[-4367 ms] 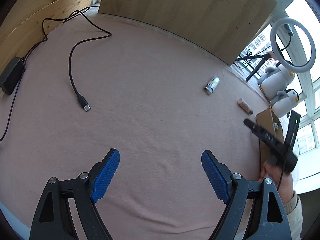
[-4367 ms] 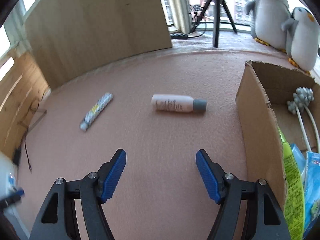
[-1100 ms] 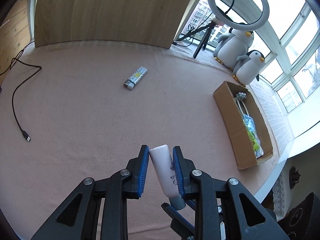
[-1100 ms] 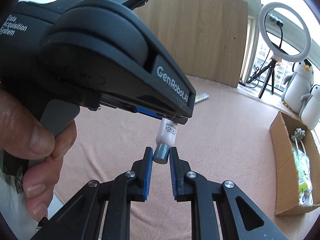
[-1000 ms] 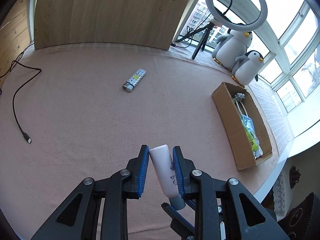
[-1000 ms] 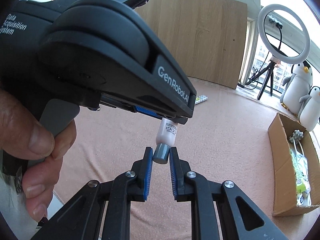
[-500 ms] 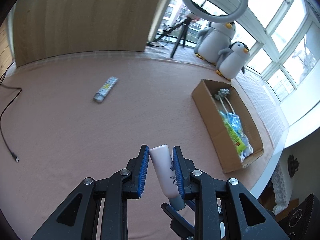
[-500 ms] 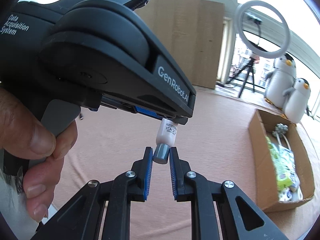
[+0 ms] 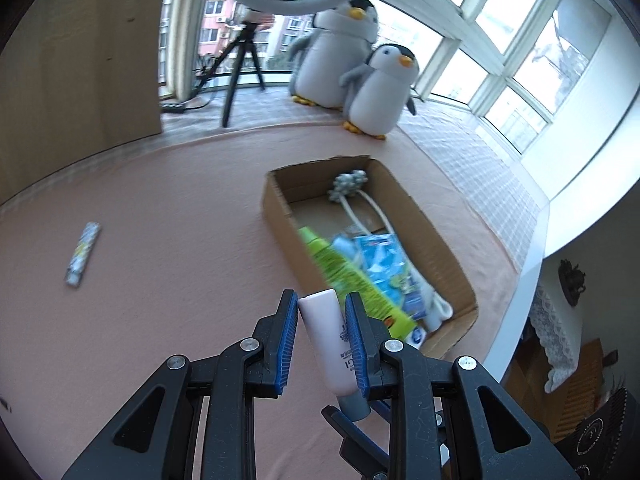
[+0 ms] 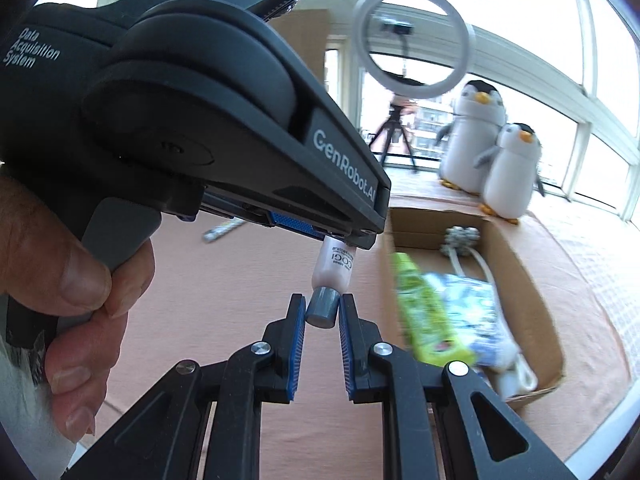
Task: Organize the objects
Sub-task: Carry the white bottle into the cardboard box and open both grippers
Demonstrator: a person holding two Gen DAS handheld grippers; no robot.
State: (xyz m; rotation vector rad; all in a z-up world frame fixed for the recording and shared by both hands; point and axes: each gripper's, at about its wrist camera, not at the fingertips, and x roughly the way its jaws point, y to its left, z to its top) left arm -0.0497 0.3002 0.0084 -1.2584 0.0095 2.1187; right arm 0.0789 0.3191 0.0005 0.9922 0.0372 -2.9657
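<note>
1. The step in hand, as I judge it, is carrying the bottle (image 9: 326,338) to the cardboard box (image 9: 440,240) right of centre; both grippers should travel together, so the two-point hold does not twist, and let go only over the bare floor at the box's far end, beyond the green tube (image 9: 348,276)
2. The left gripper (image 9: 322,340) has its jaws narrowed onto the bottle's pale body; the right gripper (image 10: 322,314) pinches its grey cap (image 10: 322,307); the bottle hangs low in the frame, above the pink cloth (image 9: 160,220), not yet over the box
</note>
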